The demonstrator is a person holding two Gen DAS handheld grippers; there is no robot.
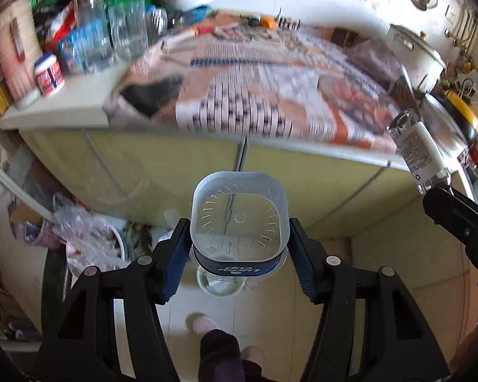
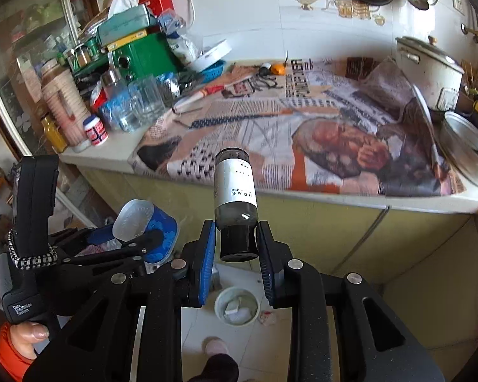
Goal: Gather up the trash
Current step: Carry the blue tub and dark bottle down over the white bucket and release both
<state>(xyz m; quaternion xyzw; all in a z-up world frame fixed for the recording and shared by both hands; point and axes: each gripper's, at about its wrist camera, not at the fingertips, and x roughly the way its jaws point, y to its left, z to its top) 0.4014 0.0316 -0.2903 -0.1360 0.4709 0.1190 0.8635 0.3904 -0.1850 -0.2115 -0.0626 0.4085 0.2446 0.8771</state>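
My left gripper (image 1: 239,248) is shut on a clear square plastic container with a blue label (image 1: 238,219), held in the air in front of the counter. It also shows in the right wrist view (image 2: 146,226). My right gripper (image 2: 235,242) is shut on the black cap end of a glass bottle with a white label (image 2: 235,191), pointing up toward the counter. That bottle shows at the right edge of the left wrist view (image 1: 420,152). A small white trash bin (image 2: 237,305) stands on the floor below the right gripper.
The counter (image 2: 302,133) is covered with newspaper. Jars, glasses and boxes (image 2: 121,73) crowd its left end; a white rice cooker (image 2: 430,70) and a metal pot (image 2: 468,152) stand at the right. Yellow cabinet doors (image 1: 175,172) lie below. A bag-lined bin (image 1: 92,245) sits at the floor left.
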